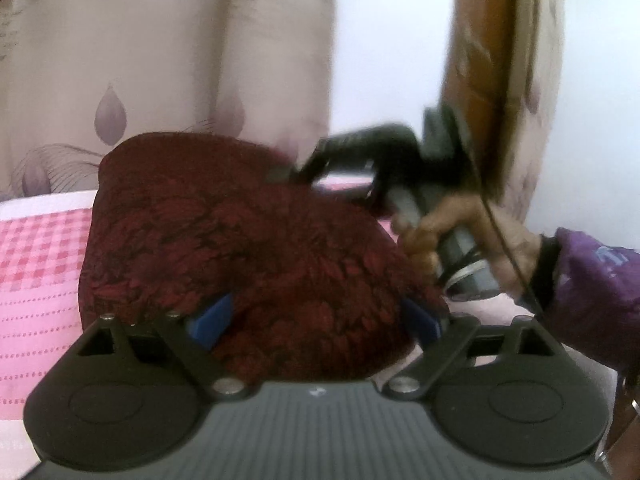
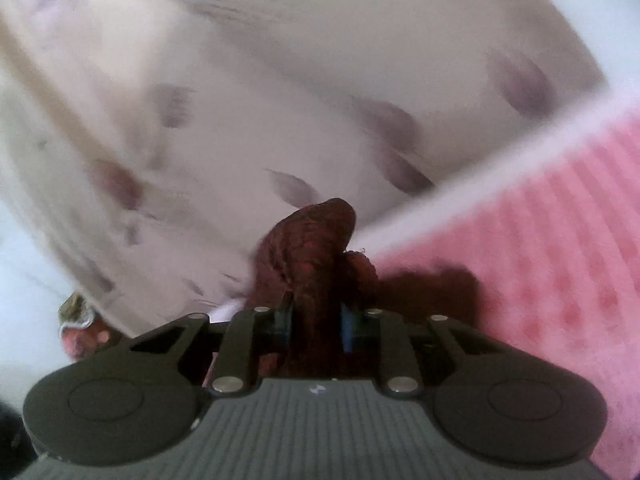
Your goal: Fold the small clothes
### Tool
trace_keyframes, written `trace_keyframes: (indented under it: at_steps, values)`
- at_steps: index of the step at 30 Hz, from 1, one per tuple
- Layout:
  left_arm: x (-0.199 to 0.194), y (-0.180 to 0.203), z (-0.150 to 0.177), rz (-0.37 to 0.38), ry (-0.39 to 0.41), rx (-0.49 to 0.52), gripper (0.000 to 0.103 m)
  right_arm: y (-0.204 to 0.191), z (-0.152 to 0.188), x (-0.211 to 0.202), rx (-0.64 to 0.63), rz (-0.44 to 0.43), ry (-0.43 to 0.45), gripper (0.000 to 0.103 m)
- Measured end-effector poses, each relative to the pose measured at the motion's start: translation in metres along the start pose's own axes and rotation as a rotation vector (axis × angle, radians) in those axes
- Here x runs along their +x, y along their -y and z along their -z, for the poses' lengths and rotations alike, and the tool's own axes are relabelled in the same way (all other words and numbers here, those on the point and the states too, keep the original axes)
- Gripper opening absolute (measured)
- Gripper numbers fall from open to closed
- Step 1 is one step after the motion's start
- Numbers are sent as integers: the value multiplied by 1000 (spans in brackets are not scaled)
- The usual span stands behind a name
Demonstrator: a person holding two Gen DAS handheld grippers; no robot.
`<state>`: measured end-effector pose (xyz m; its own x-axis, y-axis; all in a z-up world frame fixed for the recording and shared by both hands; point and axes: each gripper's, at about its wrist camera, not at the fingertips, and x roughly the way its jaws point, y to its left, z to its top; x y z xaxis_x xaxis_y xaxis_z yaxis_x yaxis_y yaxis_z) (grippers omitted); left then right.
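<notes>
Item: dark red patterned garment (image 1: pixel 248 248), soft knit or woven cloth with a black leaf-like figure. Location: held up over the pink checked bedcover (image 1: pixel 36 264), draped across the front of the left gripper (image 1: pixel 316 320) and reaching to the far right, where the right gripper (image 1: pixel 288 172) meets its upper edge.

Left gripper: black linkage arms and grey ribbed body in the near foreground of the left wrist view. Blue finger pads (image 1: pixel 212 320) stand wide apart, jaws spread, with a fold of the garment bulging between them. Whether the pads press the cloth is hard to tell, as the fabric hides their tips.

Right gripper (image 2: pixel 316 328): in its own view the blue pads (image 2: pixel 348 328) sit close together, clamped on a bunched ridge of the garment (image 2: pixel 316 248) that rises upright between them. From the left wrist view, it appears blurred, gripped by the person's right hand (image 1: pixel 436 232) in a purple sleeve (image 1: pixel 592 296).

Surroundings: cream curtain with mauve leaf print (image 1: pixel 120 80) on the far side; white wall (image 1: pixel 392 40) to its right; a brown wooden panel (image 1: pixel 488 60) at the far right. In the right wrist view the bedcover (image 2: pixel 560 240) lies to the right, curtain (image 2: pixel 240 100) to the left, both smeared by motion.
</notes>
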<state>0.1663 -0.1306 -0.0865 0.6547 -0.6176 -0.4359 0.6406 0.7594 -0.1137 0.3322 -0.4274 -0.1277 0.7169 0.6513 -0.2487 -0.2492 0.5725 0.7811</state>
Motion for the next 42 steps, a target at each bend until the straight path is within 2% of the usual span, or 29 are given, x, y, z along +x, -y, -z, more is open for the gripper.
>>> trace_keyframes:
  at_steps: [2,5,8,9,12,14,16,18,20,22,24,26,32,37,42]
  values:
    - [1,2,1,0,-3,15,95,15,6,-2,34,-25,8,24]
    - [2,0,-1,9,-9,-5,97,17,13,1,22,-24,14,25]
    - [1,-2,0,13,-9,-26,98,8,6,-6,15,-21,22,36]
    - [1,-2,0,13,-7,-30,98,-2,3,-12,-17,8,41,43]
    - [1,-1,0,12,-3,-32,99,-41,-4,-33,-194,58,116,42]
    - [1,0,0,11,-2,-26,100,-66,-8,-42,-313,42,142,42]
    - [1,0,0,11,-2,-23,100,-90,-3,-40,-437,-19,83,42]
    - [1,0,0,15,-2,-26,100,-106,10,-28,-581,-9,-3,42]
    - [0,-2,0,25,1,-31,100,-109,28,-12,-713,56,-91,41]
    - [-3,-3,1,33,7,-33,100,-99,42,-4,-777,134,-110,36]
    - [-5,-3,2,40,13,-28,100,-82,43,-7,-718,150,-68,36]
    - [-8,-3,2,41,12,-23,100,-73,41,-2,-674,152,-69,36]
    - [-31,-10,-4,44,25,-121,100,-74,64,5,-760,186,-7,36]
    - [-52,-8,-13,-57,5,-128,100,-83,74,4,-826,200,34,39]
    - [-75,-6,-21,-177,14,-93,100,-110,74,-32,-808,195,132,41]
